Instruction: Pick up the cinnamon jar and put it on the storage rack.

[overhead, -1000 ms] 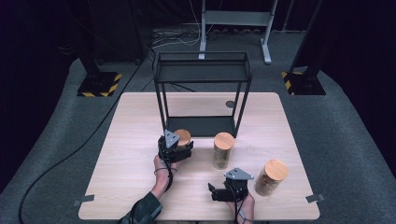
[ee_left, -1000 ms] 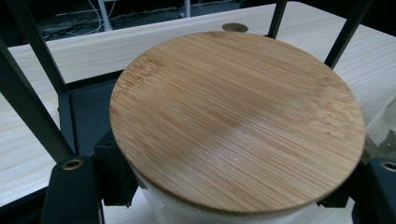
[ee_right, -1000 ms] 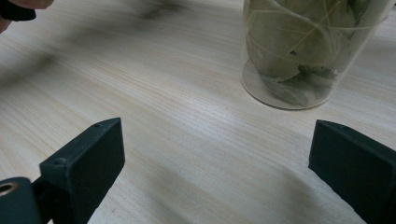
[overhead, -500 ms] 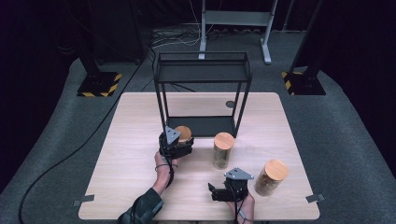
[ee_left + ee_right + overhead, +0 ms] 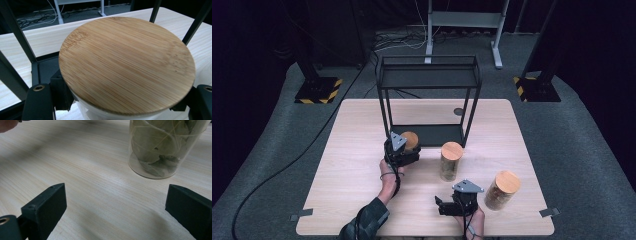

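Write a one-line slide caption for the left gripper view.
Left gripper shut on a bamboo-lidded jar, held in front of the black wire shelf on the wooden table.

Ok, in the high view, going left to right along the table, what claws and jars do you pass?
Left claw shut on a bamboo-lidded jar → middle jar → open right claw → right-hand jar.

My light wooden table (image 5: 352, 200) carries a black wire-frame shelf rack (image 5: 428, 95) at twelve o'clock. At its front left corner stands a jar with a bamboo lid (image 5: 410, 140) — just before the rack's base. A second lidded jar (image 5: 451, 160) stands at centre, a third (image 5: 501, 190) at four o'clock — well apart.
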A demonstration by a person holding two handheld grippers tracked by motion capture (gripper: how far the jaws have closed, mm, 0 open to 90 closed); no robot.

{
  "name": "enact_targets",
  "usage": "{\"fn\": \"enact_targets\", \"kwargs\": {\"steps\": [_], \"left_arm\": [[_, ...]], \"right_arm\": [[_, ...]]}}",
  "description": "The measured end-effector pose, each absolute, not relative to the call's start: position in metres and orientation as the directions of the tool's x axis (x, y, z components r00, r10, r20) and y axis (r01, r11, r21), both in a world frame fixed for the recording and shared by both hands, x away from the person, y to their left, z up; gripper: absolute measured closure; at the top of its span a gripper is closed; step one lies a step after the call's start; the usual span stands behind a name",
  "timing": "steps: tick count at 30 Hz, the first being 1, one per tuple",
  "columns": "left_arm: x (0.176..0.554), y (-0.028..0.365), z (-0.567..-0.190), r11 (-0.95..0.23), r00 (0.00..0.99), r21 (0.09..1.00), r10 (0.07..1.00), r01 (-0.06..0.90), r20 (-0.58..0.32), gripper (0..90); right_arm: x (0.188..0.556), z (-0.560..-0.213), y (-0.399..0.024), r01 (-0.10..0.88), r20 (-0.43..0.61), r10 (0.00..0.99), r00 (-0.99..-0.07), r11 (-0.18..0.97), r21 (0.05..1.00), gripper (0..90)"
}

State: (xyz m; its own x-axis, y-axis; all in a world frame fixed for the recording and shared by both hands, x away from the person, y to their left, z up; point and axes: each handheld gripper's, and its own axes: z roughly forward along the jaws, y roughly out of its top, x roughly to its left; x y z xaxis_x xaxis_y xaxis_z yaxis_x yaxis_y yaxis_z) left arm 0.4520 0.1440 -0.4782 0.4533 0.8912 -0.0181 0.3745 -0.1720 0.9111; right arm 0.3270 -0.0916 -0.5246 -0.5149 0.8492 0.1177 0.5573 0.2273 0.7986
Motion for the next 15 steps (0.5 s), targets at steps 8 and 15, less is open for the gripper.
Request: {"fn": "enact_targets", "kwargs": {"steps": [8,15], "left_arm": [[0.4569,0.1407,-0.4798,-0.176,0.453,0.91,0.891,0.375,-0.015,25.1],[0.4601,0.1372,-0.4802,-0.178,0.455,0.91,0.891,0.374,-0.013,25.0]], "right_arm": [[0.3271,-0.5246,-0.0916,0.559,0.12,0.849,-0.515,0.226,0.798,2.7],[0.3266,-0.5245,-0.0919,0.555,0.118,0.849,-0.515,0.225,0.801,2.7]]}}
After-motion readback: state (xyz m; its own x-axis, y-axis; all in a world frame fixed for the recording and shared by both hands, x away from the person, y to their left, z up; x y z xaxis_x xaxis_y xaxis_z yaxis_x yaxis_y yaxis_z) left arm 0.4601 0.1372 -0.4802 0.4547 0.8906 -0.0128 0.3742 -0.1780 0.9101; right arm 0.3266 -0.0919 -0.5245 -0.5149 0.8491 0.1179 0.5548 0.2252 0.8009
